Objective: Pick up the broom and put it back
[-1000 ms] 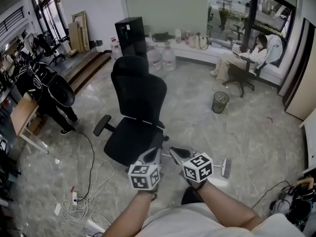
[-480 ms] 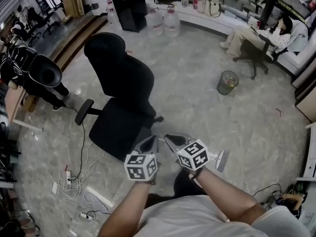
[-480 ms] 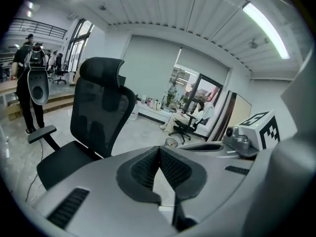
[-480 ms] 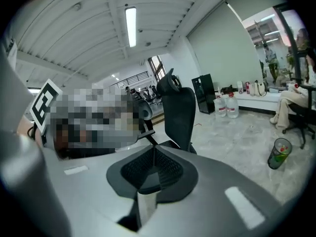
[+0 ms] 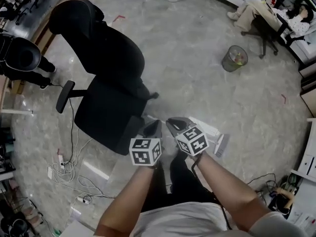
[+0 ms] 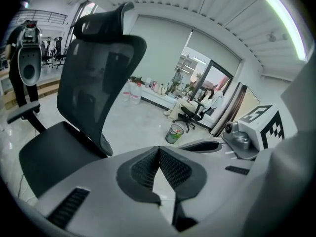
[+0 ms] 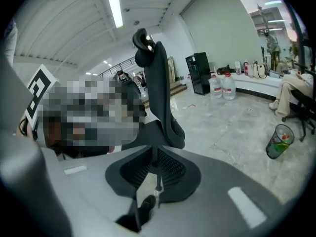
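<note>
The broom (image 5: pixel 220 144) lies flat on the marble floor, its pale handle running up-left from the brush head, just right of my right hand. My right gripper (image 5: pixel 174 123) hovers above the handle's near end, not touching it; its jaws are opening a crack with nothing between them (image 7: pixel 156 151). Beside it, my left gripper (image 5: pixel 152 127) is shut and empty, its pads meeting at the tips (image 6: pixel 159 149). Both point forward and down at the floor in front of the chair.
A black office chair (image 5: pixel 106 78) stands close ahead on the left. A mesh waste bin (image 5: pixel 234 58) sits further off on the right. Cables and a power strip (image 5: pixel 64 174) lie at the lower left. A seated person (image 5: pixel 276 14) is at the far right.
Both grippers have dropped toward the floor side by side. The head view has tilted further down, so the chair and bin have slid up the picture.
</note>
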`<act>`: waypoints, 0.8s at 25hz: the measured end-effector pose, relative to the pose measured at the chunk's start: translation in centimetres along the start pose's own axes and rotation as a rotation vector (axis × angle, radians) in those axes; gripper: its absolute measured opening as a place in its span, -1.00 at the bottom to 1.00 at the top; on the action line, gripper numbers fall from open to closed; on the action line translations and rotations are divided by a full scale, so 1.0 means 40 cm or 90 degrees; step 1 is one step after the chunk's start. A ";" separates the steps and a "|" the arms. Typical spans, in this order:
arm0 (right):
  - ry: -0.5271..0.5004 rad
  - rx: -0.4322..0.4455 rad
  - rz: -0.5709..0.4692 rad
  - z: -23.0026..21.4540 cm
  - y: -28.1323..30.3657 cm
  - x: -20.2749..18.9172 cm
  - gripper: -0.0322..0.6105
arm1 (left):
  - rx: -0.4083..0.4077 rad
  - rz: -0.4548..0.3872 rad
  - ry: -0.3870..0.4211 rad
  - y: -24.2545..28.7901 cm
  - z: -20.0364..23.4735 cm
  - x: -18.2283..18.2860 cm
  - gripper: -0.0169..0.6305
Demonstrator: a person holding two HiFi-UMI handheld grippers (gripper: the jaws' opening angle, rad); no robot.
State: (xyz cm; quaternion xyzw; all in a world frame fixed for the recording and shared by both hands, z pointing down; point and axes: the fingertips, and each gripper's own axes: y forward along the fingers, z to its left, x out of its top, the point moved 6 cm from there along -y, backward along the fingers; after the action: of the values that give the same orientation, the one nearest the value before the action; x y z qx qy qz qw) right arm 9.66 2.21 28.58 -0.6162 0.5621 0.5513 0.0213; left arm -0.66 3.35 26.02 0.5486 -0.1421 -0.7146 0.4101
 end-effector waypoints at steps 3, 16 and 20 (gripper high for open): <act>0.014 -0.014 0.034 -0.101 0.106 -0.106 -0.80 | -0.006 0.038 -0.013 0.146 0.058 -0.101 -0.93; -0.030 0.018 0.209 -0.383 0.620 -0.746 -0.64 | -0.041 0.150 -0.040 0.584 0.280 -0.600 -0.92; -0.060 0.035 0.255 -0.450 0.762 -0.941 -0.57 | -0.038 0.172 -0.052 0.684 0.348 -0.753 -0.92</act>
State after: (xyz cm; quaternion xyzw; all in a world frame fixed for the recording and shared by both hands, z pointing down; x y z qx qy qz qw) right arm 8.66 4.60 80.19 -0.4649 0.6866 0.5570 -0.0457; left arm 0.46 5.20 68.98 0.4823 -0.2098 -0.6786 0.5127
